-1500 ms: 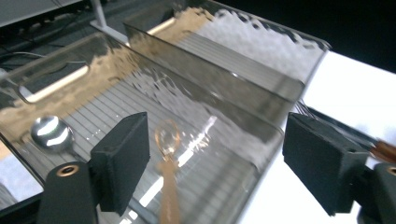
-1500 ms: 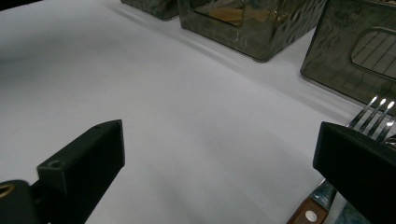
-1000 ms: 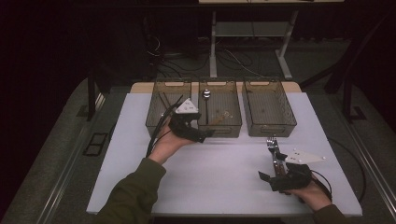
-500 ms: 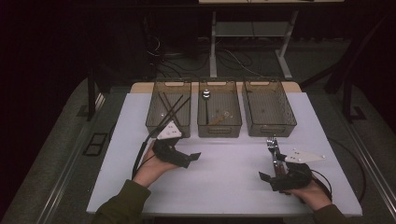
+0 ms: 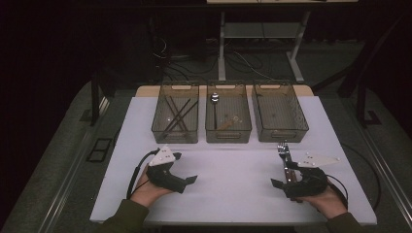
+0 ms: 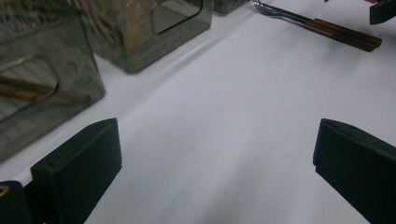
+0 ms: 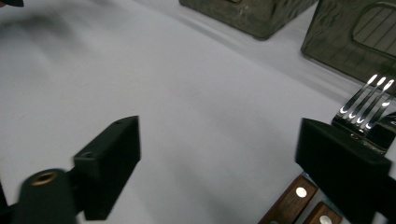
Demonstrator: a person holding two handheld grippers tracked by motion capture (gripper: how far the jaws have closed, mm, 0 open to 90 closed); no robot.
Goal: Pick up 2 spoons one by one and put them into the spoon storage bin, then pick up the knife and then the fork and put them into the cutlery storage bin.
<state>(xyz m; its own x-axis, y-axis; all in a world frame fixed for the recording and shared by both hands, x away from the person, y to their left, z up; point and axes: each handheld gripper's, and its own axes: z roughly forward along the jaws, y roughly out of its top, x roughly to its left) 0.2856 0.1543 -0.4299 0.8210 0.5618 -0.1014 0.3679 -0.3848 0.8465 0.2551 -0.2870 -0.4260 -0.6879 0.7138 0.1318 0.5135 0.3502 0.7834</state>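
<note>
Item 1, left tongs (image 5: 190, 179): held in the person's left hand (image 5: 145, 190) at the near left of the bench (image 5: 233, 194), low over the white surface. Jaws stand wide apart with bare bench between them in the left gripper view (image 6: 215, 182); nothing gripped. A cable (image 5: 133, 175) loops from the back of the tool.

Item 2, right tongs (image 5: 276, 183): held in the person's right hand (image 5: 324, 201) at the near right of the bench. Jaws spread wide in the right gripper view (image 7: 219, 172); nothing gripped. The right-hand jaw in that view stands just in front of the forks.

Item 3, forks (image 5: 285, 158): wood-handled, metal tines, lying flat on the bench just beside the right tongs, tines pointing towards the trays. In the right gripper view, tines (image 7: 369, 100) shine past the jaw and riveted handles (image 7: 299, 198) show below it. Exact count cannot be told. Seen far off in the left gripper view (image 6: 322, 27).

Item 4, left tray (image 5: 176, 118): clear, at the far side of the bench, holding dark chopsticks (image 5: 177, 114) laid crosswise.

Item 5, middle tray (image 5: 228, 116): just beside the left tray, holding a spoon (image 5: 214, 102) and a brownish utensil (image 5: 226, 124), too small to identify.

Item 6, right tray (image 5: 279, 115): beyond the forks; contents not discernible.
</note>
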